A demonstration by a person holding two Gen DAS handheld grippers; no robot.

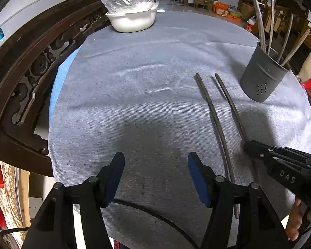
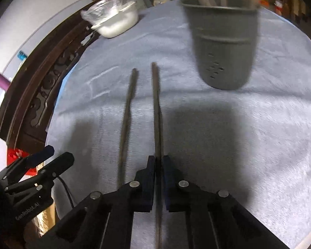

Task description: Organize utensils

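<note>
The left gripper (image 1: 155,166) hangs open over the near edge of the table (image 1: 134,108), holding nothing. The right gripper (image 2: 159,159) is clamped on one chopstick (image 2: 156,103); the other chopstick (image 2: 127,114) lies just beside it. Beyond, near the right edge, stands the gray holder (image 2: 224,47) with utensils, and a white bowl (image 1: 132,19) sits at the far left corner

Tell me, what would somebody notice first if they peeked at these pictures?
Probably the two dark chopsticks lying side by side on the blue-grey cloth: the right gripper is shut on the right chopstick, while the left chopstick lies free beside it. Past them stands a grey utensil holder with pale chopsticks in it, and far off sits a white bowl.
</note>
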